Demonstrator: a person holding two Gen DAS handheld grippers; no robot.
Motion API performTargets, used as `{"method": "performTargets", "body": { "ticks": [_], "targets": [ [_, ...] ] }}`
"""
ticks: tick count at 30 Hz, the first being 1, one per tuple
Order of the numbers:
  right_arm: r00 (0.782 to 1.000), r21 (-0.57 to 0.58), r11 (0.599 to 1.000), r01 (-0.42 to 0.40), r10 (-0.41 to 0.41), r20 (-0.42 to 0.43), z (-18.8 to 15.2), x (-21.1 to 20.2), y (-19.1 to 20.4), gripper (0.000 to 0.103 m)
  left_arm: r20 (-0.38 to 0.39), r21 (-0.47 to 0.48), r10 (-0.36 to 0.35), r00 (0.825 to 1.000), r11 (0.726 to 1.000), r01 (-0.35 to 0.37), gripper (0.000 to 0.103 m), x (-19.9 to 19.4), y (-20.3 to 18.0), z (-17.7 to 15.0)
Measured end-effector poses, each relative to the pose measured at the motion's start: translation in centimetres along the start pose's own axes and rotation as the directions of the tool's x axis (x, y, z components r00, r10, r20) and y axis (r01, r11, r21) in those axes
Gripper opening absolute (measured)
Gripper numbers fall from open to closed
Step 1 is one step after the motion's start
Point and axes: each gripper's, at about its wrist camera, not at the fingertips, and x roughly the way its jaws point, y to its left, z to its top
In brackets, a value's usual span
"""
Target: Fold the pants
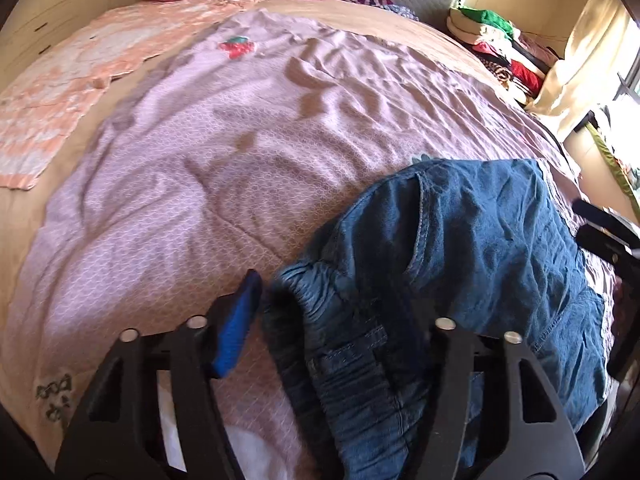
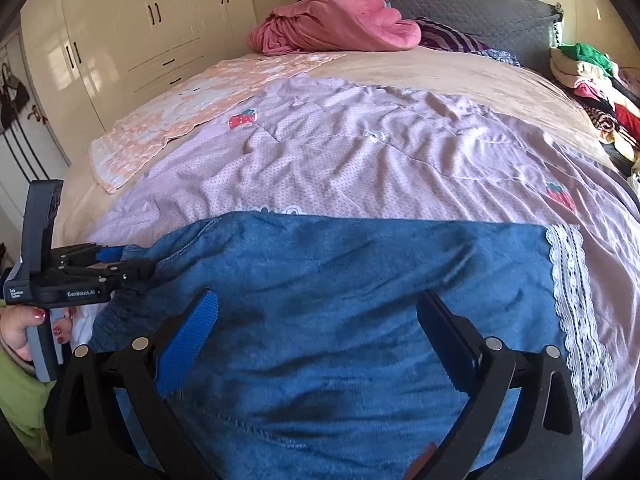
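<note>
Right wrist view: right tool (image 2: 316, 328) gapes wide over the pants (image 2: 340, 280); left tool (image 2: 132, 266) pinches the waistband. Keep edges aligned.

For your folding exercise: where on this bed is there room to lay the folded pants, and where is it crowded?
Free: the lilac quilt between the blue pants and the tan sheet, and that tan strip below the headboard. Crowded: the head end with the pink blanket heap, the left side under the peach towel, and the clothes pile off the right edge.
</note>
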Motion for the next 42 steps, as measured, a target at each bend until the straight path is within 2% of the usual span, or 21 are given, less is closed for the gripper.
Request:
{"method": "performTargets", "body": {
  "ticks": [1,2,3,4,9,11,16,17,18,21,22,24,26,30,36,42],
  "targets": [
    [1.000,-0.028,1.000,0.000,0.000,-0.009,0.6,0.7,0.2,0.099,0.005,0.015,0.005,1.000,1.000,-0.006,0.043,0.2,-0.2,0.0],
    [1.000,-0.056,0.998,-0.007,0.006,-0.018,1.2,1.3,0.6,0.099,0.009,0.025,0.022,1.000,0.999,-0.023,0.029,0.3,-0.3,-0.1],
    [0.999,-0.095,0.995,-0.012,0.009,-0.032,1.7,2.0,1.0,0.099,0.011,0.023,0.028,1.000,0.999,-0.028,0.024,0.8,-0.3,0.4],
    [0.999,-0.133,0.991,-0.018,0.012,-0.048,2.2,2.7,1.4,0.099,0.013,0.008,-0.003,1.000,1.000,0.003,0.020,1.0,0.1,0.4],
    [0.993,-0.372,0.928,-0.023,-0.022,-0.116,3.7,6.5,3.4,0.099,0.069,0.008,-0.033,0.997,0.999,0.033,0.016,0.1,0.4,-0.1],
    [0.988,-0.418,0.908,-0.041,-0.024,-0.150,4.0,7.8,3.6,0.099,0.101,0.014,-0.052,0.994,0.999,0.051,0.016,-0.7,0.4,-0.3],
    [0.985,-0.499,0.860,-0.110,0.026,-0.172,5.0,9.7,4.0,0.097,0.171,0.025,-0.073,0.983,0.997,0.069,0.015,-2.8,0.3,-0.4],
    [0.983,-0.508,0.853,-0.122,0.032,-0.183,5.1,10.2,4.1,0.090,0.184,0.034,-0.076,0.980,0.997,0.071,0.015,-3.2,0.2,-0.4],
    [0.981,-0.519,0.845,-0.131,0.033,-0.193,5.3,10.7,4.3,0.070,0.197,0.039,-0.079,0.977,0.997,0.072,0.015,-3.6,0.1,-0.5],
    [0.966,-0.535,0.823,-0.188,0.057,-0.252,4.9,11.8,5.1,0.041,0.219,0.054,-0.084,0.972,0.996,0.074,0.015,-4.2,-0.2,-0.6],
    [0.965,-0.543,0.817,-0.196,0.064,-0.253,4.6,11.6,5.4,0.036,0.222,0.057,-0.078,0.972,0.996,0.067,0.015,-4.2,-0.3,-0.7],
    [0.965,-0.521,0.827,-0.213,0.094,-0.246,4.3,10.9,5.6,0.017,0.223,0.063,-0.077,0.972,0.996,0.064,0.015,-4.1,-0.4,-0.7],
    [0.973,-0.505,0.841,-0.193,0.097,-0.211,3.9,9.7,5.5,0.008,0.230,0.065,-0.076,0.970,0.996,0.063,0.015,-4.3,-0.4,-0.7],
    [0.987,-0.450,0.880,-0.154,0.115,-0.112,3.1,5.6,4.9,0.006,0.253,0.072,-0.064,0.965,0.996,0.047,0.015,-5.0,-0.5,-0.8],
    [0.989,-0.380,0.916,-0.125,0.147,0.028,0.7,-2.5,5.1,0.006,0.312,0.108,-0.099,0.945,0.992,0.068,0.015,-7.8,-1.6,-2.2],
    [0.986,-0.347,0.931,-0.109,0.146,0.083,-2.8,-7.8,6.2,0.006,0.353,0.191,-0.142,0.925,0.979,0.077,0.016,-11.2,-3.6,-5.3]
  ]
}}
